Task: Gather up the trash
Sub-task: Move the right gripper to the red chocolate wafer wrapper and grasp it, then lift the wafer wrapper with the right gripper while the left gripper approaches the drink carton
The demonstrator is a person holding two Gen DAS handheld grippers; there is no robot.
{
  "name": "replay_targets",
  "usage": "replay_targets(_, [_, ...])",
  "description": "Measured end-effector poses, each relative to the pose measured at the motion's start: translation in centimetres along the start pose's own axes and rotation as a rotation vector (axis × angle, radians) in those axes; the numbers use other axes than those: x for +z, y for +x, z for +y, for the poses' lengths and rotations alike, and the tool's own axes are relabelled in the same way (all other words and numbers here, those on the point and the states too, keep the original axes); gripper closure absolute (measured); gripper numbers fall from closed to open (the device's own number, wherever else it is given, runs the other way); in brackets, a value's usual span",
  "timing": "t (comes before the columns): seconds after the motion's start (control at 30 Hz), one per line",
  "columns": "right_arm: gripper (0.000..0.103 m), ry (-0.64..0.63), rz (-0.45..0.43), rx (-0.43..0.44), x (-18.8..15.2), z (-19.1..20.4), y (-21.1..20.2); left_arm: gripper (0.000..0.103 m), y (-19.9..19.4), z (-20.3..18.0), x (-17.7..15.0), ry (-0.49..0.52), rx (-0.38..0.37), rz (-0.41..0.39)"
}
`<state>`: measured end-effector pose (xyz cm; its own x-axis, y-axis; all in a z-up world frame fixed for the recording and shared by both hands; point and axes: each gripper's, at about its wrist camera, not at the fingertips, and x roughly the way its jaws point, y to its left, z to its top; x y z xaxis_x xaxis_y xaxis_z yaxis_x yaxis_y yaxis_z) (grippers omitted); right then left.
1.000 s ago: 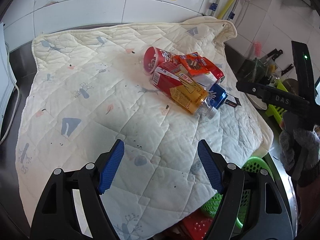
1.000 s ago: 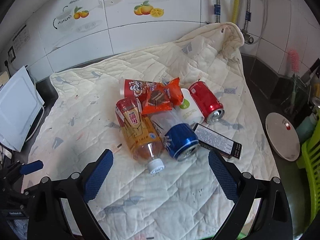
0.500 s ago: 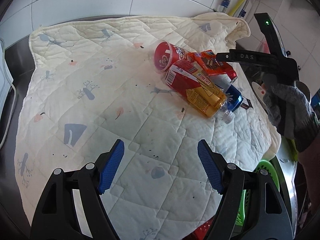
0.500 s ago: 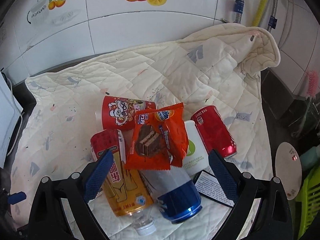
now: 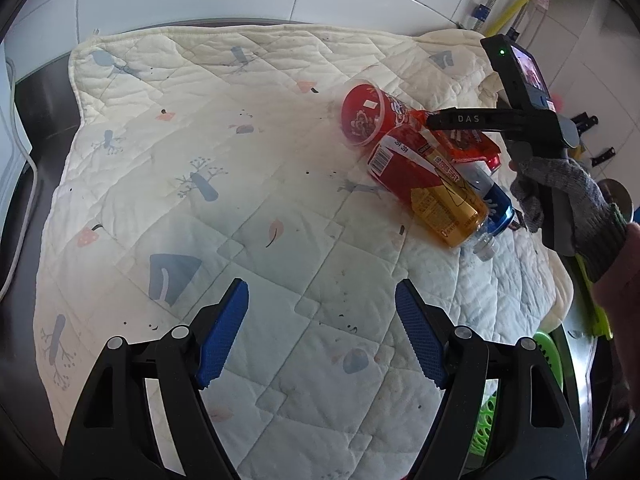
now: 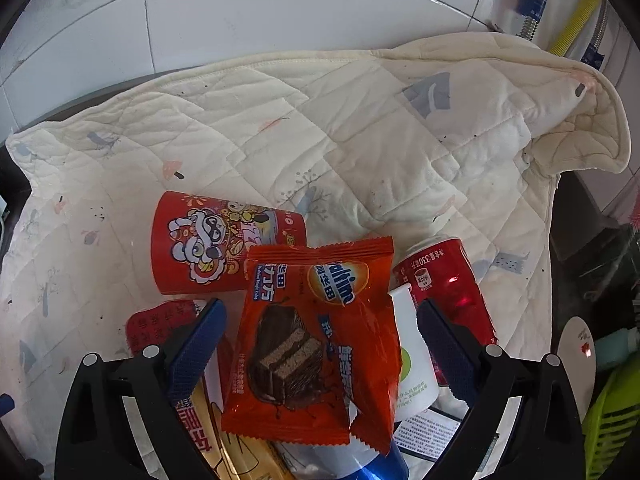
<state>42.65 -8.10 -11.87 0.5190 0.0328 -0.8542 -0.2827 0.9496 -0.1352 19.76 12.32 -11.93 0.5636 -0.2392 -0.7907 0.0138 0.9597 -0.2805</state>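
A pile of trash lies on a cream quilt (image 5: 200, 152). It holds a red paper cup (image 6: 216, 248), an orange chocolate wafer wrapper (image 6: 320, 340), a red can (image 6: 444, 280), a small white bottle (image 6: 412, 360), a tea bottle (image 5: 436, 196) and a blue can (image 5: 500, 208). My right gripper (image 6: 320, 308) hangs open just over the pile. Its blue pads (image 6: 196, 348) stand either side of the wrapper without pressing on it. My left gripper (image 5: 320, 308) is open over bare quilt, well short of the pile, with nothing between its fingers.
A gloved hand (image 5: 568, 200) holds the right gripper at the pile's right side. A green basket (image 6: 612, 412) and a white round lid (image 6: 576, 344) sit past the quilt's right edge. A tiled wall (image 6: 280, 12) with pipes (image 6: 572, 20) closes the back.
My right gripper has come forward and down onto the pile and now straddles the orange wrapper. The left gripper has drifted a little forward over the quilt. Both stayed open.
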Motion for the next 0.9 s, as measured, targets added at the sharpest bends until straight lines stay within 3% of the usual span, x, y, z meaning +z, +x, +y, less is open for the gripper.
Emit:
replay_targets(0.1, [0.012,-0.013,0.021,-0.009,0.3,0.1,0.7,0.028,0.2,0.2,0.1,-0.003,0.000,0.006])
replay_targets(0.17, [0.023,-0.024,0.039,0.000,0.3,0.1,1.1,0.028,0.3,0.1,0.2,-0.001,-0.004,0.008])
replay_targets(0.43, [0.037,-0.028,0.045,0.014,0.3,0.0,0.9,0.028,1.0,-1.0,0.8,0.015,-0.025,0.018])
replay_targets(0.9, [0.039,0.041,-0.049,0.057,-2.8,-3.1,-5.6,0.028,2.4,-4.6,2.7,0.000,-0.071,0.028])
